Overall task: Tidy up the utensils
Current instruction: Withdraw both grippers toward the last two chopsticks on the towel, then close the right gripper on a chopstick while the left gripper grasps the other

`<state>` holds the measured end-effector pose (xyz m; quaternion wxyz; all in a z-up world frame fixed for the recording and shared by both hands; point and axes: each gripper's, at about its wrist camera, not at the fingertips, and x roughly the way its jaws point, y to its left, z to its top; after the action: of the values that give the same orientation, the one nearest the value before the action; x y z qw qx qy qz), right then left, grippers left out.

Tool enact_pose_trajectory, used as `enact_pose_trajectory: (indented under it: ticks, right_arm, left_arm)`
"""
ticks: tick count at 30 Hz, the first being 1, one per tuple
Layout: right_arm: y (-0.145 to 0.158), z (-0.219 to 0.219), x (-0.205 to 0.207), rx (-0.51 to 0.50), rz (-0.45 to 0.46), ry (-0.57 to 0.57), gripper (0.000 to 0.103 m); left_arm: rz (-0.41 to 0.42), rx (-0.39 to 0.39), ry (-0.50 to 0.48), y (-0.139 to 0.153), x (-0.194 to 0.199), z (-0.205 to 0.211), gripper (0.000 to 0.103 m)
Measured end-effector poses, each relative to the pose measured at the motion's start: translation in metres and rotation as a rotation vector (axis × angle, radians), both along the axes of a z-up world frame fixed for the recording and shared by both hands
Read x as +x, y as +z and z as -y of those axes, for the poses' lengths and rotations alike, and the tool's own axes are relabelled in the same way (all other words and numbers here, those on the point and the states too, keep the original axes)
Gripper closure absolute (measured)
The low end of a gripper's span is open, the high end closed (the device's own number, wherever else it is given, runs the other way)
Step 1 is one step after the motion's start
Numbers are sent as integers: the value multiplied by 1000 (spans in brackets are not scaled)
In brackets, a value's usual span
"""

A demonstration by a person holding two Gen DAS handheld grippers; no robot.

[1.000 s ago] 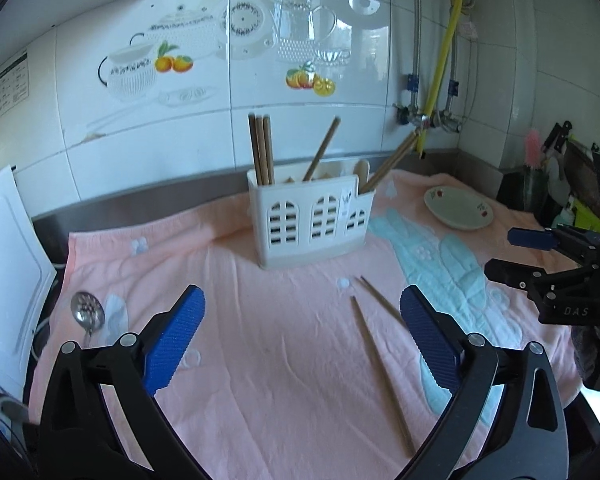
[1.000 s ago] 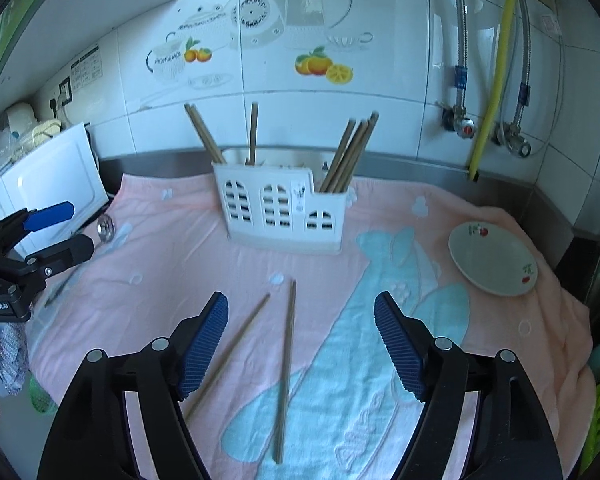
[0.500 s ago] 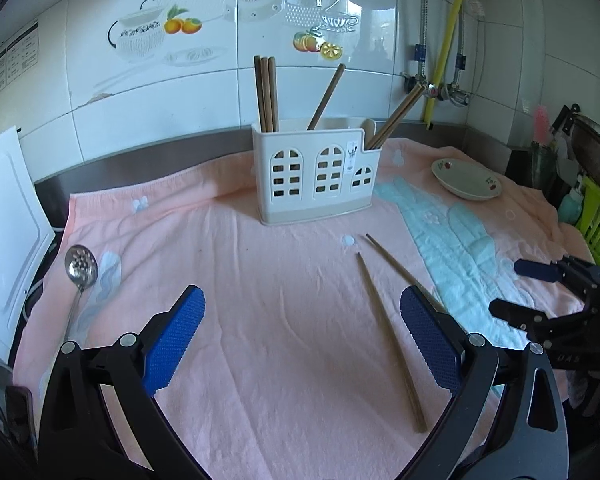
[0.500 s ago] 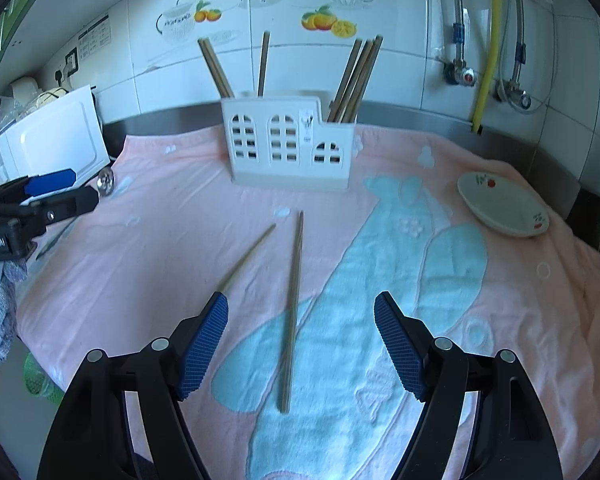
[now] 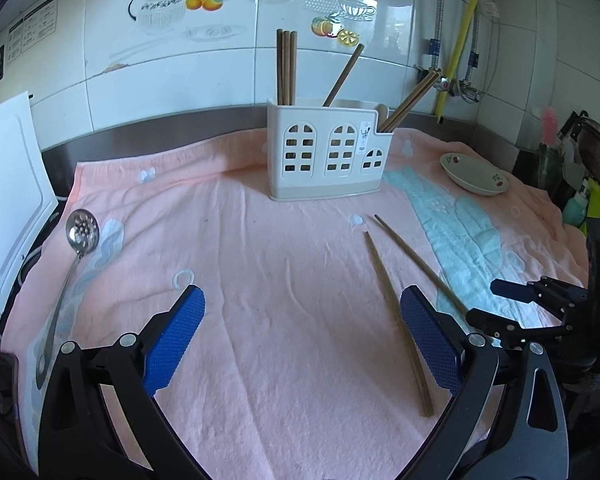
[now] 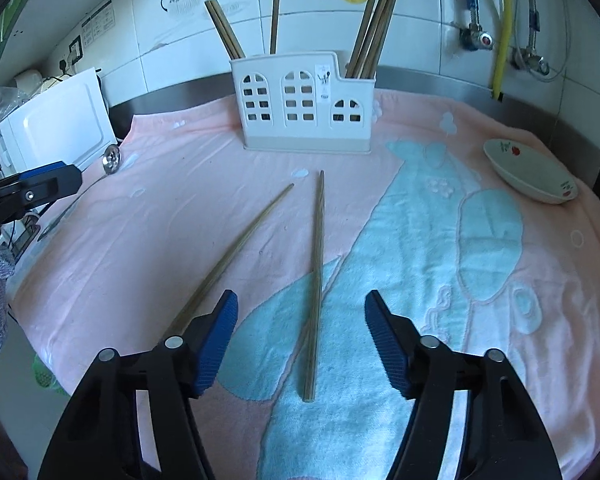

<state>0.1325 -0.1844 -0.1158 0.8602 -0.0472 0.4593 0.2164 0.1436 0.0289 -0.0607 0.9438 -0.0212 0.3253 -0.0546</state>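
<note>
Right wrist view: one chopstick [image 6: 315, 280] lies between the right gripper's [image 6: 300, 338] narrowing, ungripping jaws; the left gripper [image 5: 300, 336] gapes empty.

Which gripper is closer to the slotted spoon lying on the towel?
Left. The left gripper hovers just right of the slotted spoon; the right gripper is farther off, straddling a loose chopstick.

Right tool [image 6: 300, 332] closing, nothing gripped; left tool [image 5: 300, 344] seemingly wide.

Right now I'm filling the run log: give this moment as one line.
left gripper: open, empty | right gripper: open, jaws just narrowing, straddling chopstick | second chopstick beside | holder: upright
</note>
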Motion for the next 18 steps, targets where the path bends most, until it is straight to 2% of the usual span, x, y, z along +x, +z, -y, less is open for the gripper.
enact_pose_trajectory:
  ticks: [10,15,18]
  right_arm:
    - [-12,-5,6,0,-26,8,50]
    - [-16,-6,11,9,-45,7,67]
    - [-19,-7,13,-6,-46,1,72]
  left_arm:
    - [-20,-15,12,-11,-2,-3,6]
    - [-27,-24,9,-15,-3,-3,6]
    - [-30,-31,1,-16,-4,-2,7]
